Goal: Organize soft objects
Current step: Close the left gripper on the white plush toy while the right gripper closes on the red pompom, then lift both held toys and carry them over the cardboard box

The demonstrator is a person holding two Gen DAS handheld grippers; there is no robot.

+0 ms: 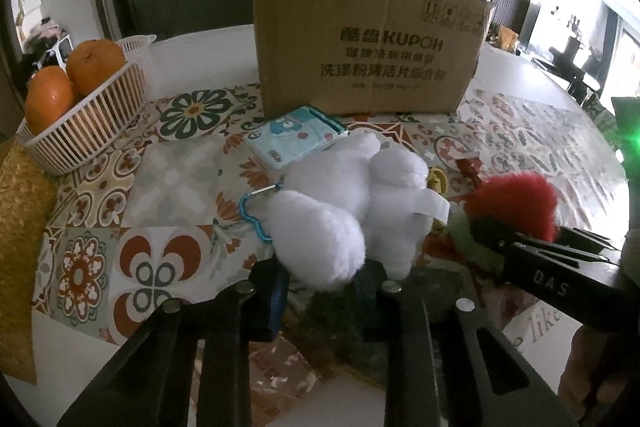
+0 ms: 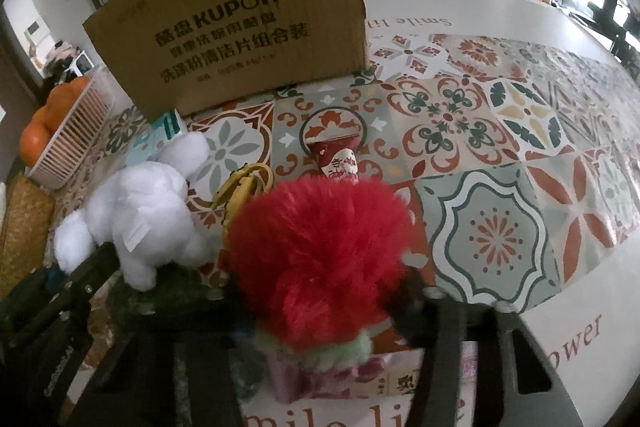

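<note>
My left gripper (image 1: pixel 326 277) is shut on a white plush toy (image 1: pixel 352 207), which also shows in the right wrist view (image 2: pixel 136 215) with a blue carabiner (image 1: pixel 252 215) at its left. My right gripper (image 2: pixel 320 311) is shut on a red fluffy plush with a green base (image 2: pixel 320 247); it also shows in the left wrist view (image 1: pixel 516 203), just right of the white toy. Both toys are held just above the patterned tablecloth (image 2: pixel 480 131). A brown cardboard box (image 1: pixel 360 43) stands behind them, its opening hidden.
A light blue tissue pack (image 1: pixel 292 139) lies in front of the box. A white basket (image 1: pixel 84 123) with oranges (image 1: pixel 94 65) stands at the left by a woven mat (image 1: pixel 20 227). A yellow keychain (image 2: pixel 244 187) and a small red pouch (image 2: pixel 336 163) lie between the toys.
</note>
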